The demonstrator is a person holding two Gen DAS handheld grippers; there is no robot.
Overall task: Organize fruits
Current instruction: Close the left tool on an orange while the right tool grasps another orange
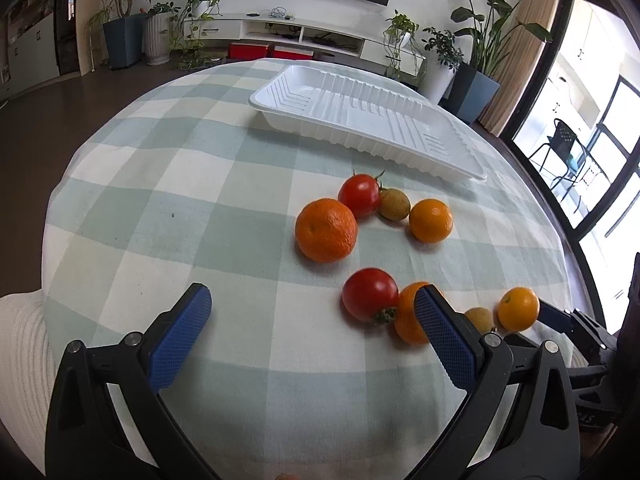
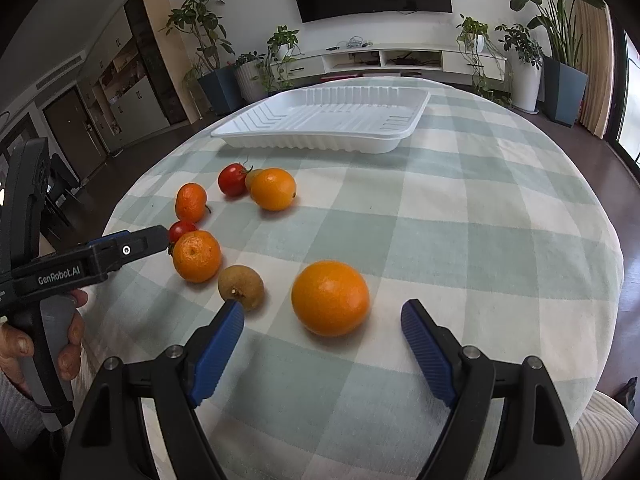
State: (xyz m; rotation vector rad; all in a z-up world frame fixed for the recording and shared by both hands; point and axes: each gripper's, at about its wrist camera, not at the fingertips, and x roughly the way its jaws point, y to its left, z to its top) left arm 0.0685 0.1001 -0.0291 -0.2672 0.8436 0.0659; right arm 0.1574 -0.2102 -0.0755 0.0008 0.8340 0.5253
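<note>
A: What is seen nearest in the right wrist view?

B: The right hand-held gripper (image 2: 322, 322) is held with its blue pads spread wide and nothing between them. An orange (image 2: 330, 298) lies on the bench (image 2: 480, 240) just beyond the gap. A brownish round fruit (image 2: 241, 287) is found just past the left pad.

A: And the left hand-held gripper?

B: The left hand-held gripper (image 1: 312, 312) is likewise spread wide, with nothing gripped. Bare checked cloth is seen between its pads. A near tomato (image 1: 370, 294) lies just inside the right pad, touching a mandarin (image 1: 408, 314) that is partly hidden by that pad. In the right wrist view, the left gripper is seen side-on, with its tip at this tomato.

A: What is laid out farther on?

B: A large mandarin (image 1: 326, 230) is set a little beyond. Behind it, a far tomato (image 1: 360, 195), a small greenish-brown fruit (image 1: 394, 204) and a small orange (image 1: 431, 221) are clustered. The tomato and the greenish-brown fruit are seen touching.

A: And the tray?

B: A white ribbed tray (image 1: 360, 148) is set at the far side of the bench, well apart from the fruit. No fruit is held in it.
</note>
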